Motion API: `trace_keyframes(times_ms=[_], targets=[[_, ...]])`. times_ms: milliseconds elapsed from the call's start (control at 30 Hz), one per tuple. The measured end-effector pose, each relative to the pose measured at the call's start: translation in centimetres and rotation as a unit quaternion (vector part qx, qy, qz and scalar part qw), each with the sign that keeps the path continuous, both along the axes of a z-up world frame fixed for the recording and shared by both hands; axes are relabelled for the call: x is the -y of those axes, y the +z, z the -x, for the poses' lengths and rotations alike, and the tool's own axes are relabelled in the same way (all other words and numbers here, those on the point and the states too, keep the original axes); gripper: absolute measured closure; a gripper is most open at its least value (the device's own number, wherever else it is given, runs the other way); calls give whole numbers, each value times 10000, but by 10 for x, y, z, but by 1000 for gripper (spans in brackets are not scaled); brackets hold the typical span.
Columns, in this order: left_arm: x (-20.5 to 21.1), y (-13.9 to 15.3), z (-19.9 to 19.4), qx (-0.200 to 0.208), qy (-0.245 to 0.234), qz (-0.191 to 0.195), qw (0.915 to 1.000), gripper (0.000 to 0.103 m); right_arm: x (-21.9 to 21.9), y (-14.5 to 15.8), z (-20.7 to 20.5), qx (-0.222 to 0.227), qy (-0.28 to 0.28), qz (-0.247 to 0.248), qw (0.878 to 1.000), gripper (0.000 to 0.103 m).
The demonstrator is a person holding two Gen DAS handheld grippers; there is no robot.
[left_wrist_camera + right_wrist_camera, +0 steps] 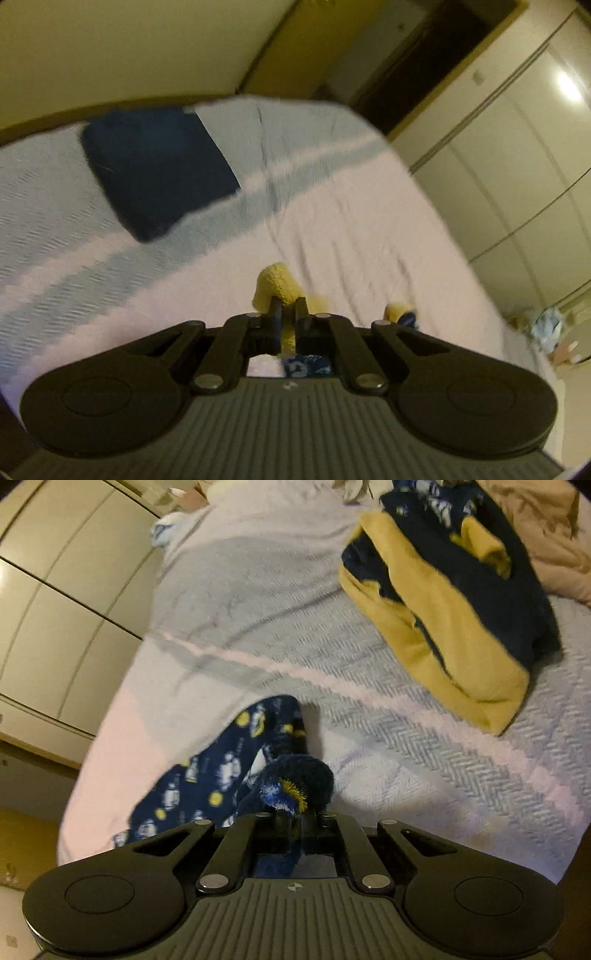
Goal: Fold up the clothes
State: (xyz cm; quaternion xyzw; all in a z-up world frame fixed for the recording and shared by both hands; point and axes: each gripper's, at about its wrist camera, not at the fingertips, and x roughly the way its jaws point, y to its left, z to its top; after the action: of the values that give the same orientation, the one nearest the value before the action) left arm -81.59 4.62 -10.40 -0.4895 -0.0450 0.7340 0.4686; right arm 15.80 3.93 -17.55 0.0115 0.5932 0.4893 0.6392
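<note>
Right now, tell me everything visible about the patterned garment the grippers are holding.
The patterned garment is a soft, fleecy navy fabric printed with white and yellow shapes, with a plain yellow inner side. The right gripper is shut on a bunched navy edge, the left gripper on a yellow fold. The rest trails down onto the pale woven bedspread, crumpled and not yet folded.

Home bedroom: bed (351, 206) w/ bedspread, wardrobe doors (517, 177).

1. I count two grippers, the left gripper (287, 306) and the right gripper (293, 818)
2. One printed navy garment (207, 771) hangs between them
3. One folded navy-and-yellow stack (450, 605)
4. One dark blue folded piece (155, 170)
5. One bed (362, 229)
</note>
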Motion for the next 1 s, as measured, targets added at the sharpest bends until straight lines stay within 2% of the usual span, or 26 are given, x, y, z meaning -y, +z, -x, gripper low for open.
trace_keyframes(times_ms=[100, 133, 167, 233, 267, 300, 367, 433, 467, 567, 700, 767, 800, 833, 900, 933, 967, 1000], targets=[[41, -24, 12, -31, 1, 349, 9994, 98, 18, -6, -1, -80, 66, 234, 9997, 100], [51, -42, 13, -60, -54, 672, 9977, 96, 23, -15, -1, -13, 43, 484, 9988, 100], [59, -62, 13, -191, -26, 1142, 9933, 96, 27, -24, 0, 53, 20, 739, 9972, 100], [76, -101, 15, -530, 281, 2131, 9752, 96, 37, -54, 3, 111, -23, 1442, 9895, 98], [84, -118, 17, -469, 430, 2409, 9685, 96, 42, -65, 5, 109, -80, 1697, 9854, 91], [93, -131, 20, -256, 561, 2483, 9667, 96, 47, -75, 7, 170, -163, 1938, 9808, 90], [103, -144, 16, -12, 680, 2331, 9701, 95, 54, -83, 10, 212, -190, 2021, 9789, 79], [101, -149, 4, -85, 565, 2273, 9722, 76, 57, -84, 13, 168, -165, 1943, 9807, 71], [98, -153, -2, -111, 438, 2274, 9728, 72, 57, -83, 13, 201, -155, 1902, 9814, 68], [90, -163, -17, -36, 230, 2168, 9759, 68, 58, -82, 12, 276, -151, 1747, 9841, 65], [78, -176, -30, 169, 196, 1961, 9803, 64, 57, -89, 11, 275, -244, 1547, 9873, 63], [66, -184, -35, 122, 299, 1983, 9796, 65, 58, -92, 10, 260, -288, 1467, 9884, 63], [62, -188, -36, 115, 340, 2000, 9791, 76, 57, -95, 11, 257, -316, 1424, 9890, 62], [57, -192, -36, 78, 369, 2070, 9776, 95, 56, -100, 12, 230, -369, 1415, 9890, 62], [50, -194, -39, -204, 352, 2228, 9740, 95, 54, -109, 15, 154, -419, 1368, 9896, 63], [48, -193, -41, -401, 311, 2276, 9724, 95, 53, -113, 19, 252, -380, 1420, 9888, 69], [48, -189, -42, -639, 230, 2302, 9708, 94, 51, -117, 22, 470, -293, 1607, 9854, 92], [50, -187, -41, -814, 157, 2356, 9683, 94, 50, -121, 25, 669, -224, 1868, 9799, 94]])
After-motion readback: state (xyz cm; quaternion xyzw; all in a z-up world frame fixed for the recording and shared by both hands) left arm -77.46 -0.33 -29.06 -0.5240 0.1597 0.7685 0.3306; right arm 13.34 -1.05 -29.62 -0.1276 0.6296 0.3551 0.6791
